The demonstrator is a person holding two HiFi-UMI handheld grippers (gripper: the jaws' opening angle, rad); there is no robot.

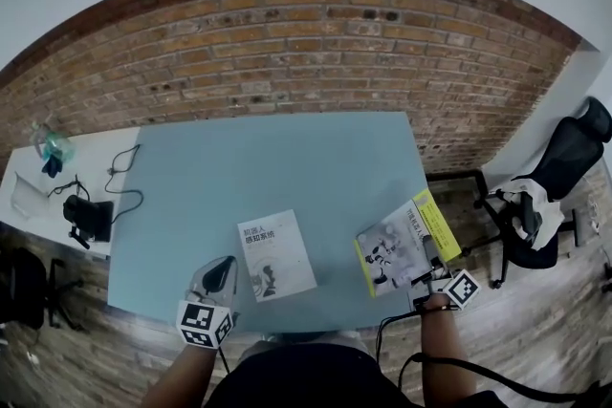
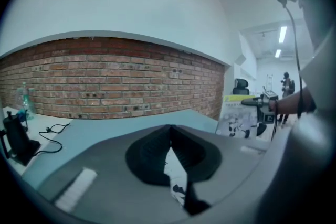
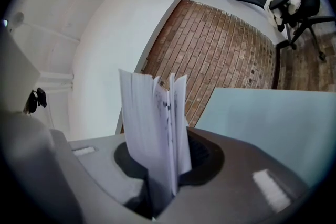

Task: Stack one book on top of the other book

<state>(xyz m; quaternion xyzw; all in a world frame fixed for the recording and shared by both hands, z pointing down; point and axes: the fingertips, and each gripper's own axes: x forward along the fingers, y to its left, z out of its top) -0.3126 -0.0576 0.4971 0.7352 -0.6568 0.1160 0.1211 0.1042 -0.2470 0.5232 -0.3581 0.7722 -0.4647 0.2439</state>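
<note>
Yellow-edged book (image 1: 394, 248) clenched in right gripper (image 1: 424, 273) fingers at table (image 1: 277, 158) edge, left gripper (image 1: 226, 265) fingers closed, empty, near white book (image 1: 275, 255)

Head view: the tips of the right claw (image 1: 426, 275) are hidden beneath the raised corner of the yellow-edged book (image 1: 402, 246), and the cover print of the white book (image 1: 275, 255) is too small to read. Right gripper view: only the held book's fanned page edges show. Its cover and lower edge are hidden.
</note>
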